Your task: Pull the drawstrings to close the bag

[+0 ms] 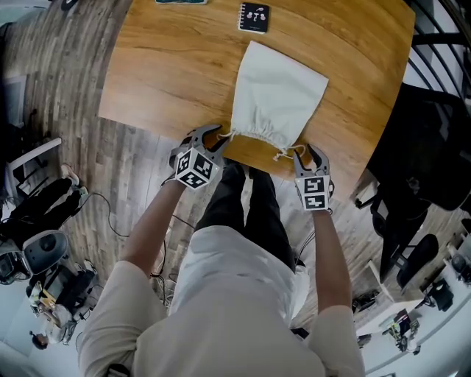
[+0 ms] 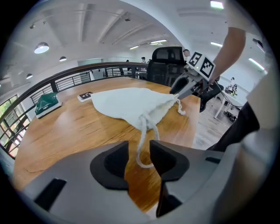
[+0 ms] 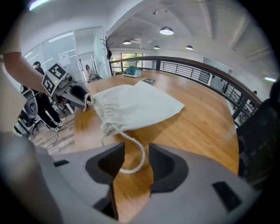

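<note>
Pale shirt and forearms of the person (image 1: 235, 309) fill the lower half of the head view, both arms reaching toward 12 o'clock to the near edge of the round wooden table (image 1: 162, 66). On it lies the white cloth bag (image 1: 276, 92), flat, its closed bottom toward 12 o'clock and its puckered, gathered mouth toward 6 o'clock, close to the table edge. At about 7 o'clock from the mouth sits the left gripper (image 1: 212, 134), fingers apart, with the loop of the left drawstring (image 2: 142, 146) lying in the gap between the pads, not pinched. At about 5 o'clock from the mouth sits the right gripper (image 1: 307, 152), fingers likewise apart, the right drawstring (image 3: 136, 153) curling loose on the wood between them. A small black notebook (image 1: 255, 18) lies at 12 o'clock beyond the bag, well apart from it
</note>
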Demonstrator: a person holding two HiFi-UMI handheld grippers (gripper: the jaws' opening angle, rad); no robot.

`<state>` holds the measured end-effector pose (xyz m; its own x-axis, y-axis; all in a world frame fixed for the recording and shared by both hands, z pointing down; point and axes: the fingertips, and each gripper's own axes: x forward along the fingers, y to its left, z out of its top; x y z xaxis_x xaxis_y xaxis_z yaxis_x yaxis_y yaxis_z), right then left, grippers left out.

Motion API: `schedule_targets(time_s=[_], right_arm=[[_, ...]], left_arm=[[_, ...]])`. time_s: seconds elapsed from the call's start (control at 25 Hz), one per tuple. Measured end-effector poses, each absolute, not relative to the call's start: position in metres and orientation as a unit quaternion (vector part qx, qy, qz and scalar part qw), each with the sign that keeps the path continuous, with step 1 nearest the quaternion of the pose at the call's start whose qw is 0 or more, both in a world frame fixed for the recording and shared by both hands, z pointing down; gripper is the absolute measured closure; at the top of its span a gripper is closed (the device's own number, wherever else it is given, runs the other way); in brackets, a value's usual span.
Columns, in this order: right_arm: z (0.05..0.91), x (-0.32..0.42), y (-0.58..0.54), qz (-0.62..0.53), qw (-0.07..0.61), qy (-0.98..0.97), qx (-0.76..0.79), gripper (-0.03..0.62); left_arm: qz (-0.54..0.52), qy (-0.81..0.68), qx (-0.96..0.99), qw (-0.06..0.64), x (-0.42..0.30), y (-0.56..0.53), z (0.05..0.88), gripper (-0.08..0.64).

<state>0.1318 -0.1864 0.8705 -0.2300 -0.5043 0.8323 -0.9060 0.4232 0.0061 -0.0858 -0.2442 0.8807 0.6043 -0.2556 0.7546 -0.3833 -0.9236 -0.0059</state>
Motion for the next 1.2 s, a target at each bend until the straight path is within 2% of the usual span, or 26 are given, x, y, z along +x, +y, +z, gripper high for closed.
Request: schedule_targets(time_s=[0.28,0.44,0.48,0.56,0.6,0.64,1.0,1.2], right_arm=[[0.886,0.128,-0.197,0.243,0.403,-0.751,0.463,0.431],[0.888,0.13,-0.206,0.254,0.383,-0.745,0.484,0.435],[0.888,0.131,-0.208,0.254,0.382,-0.742,0.489,0.451],[0.886,0.135,-0.21,0.252,0.378,-0.736,0.503,0.529],[0.884,0.137,-0.21,0.252,0.375,-0.733,0.509,0.573],[0.882,0.139,-0.21,0.252,0.373,-0.731,0.513,0.589],[0.854,0.147,-0.21,0.24,0.364,-0.717,0.543,0.591],[0.834,0.161,-0.211,0.242,0.349,-0.7,0.575,0.591]], left_arm=[[0.409,-0.181,0.891,0.075,-0.073,-0.248,0.89,0.42],[0.411,-0.2,0.886,0.073,-0.073,-0.254,0.891,0.469],[0.412,-0.209,0.884,0.071,-0.074,-0.257,0.89,0.494],[0.411,-0.226,0.88,0.071,-0.076,-0.262,0.888,0.56],[0.409,-0.232,0.879,0.073,-0.077,-0.263,0.886,0.566],[0.407,-0.237,0.879,0.076,-0.077,-0.264,0.884,0.566],[0.378,-0.293,0.87,0.116,-0.088,-0.27,0.852,0.568],[0.365,-0.319,0.867,0.115,-0.089,-0.271,0.828,0.569]])
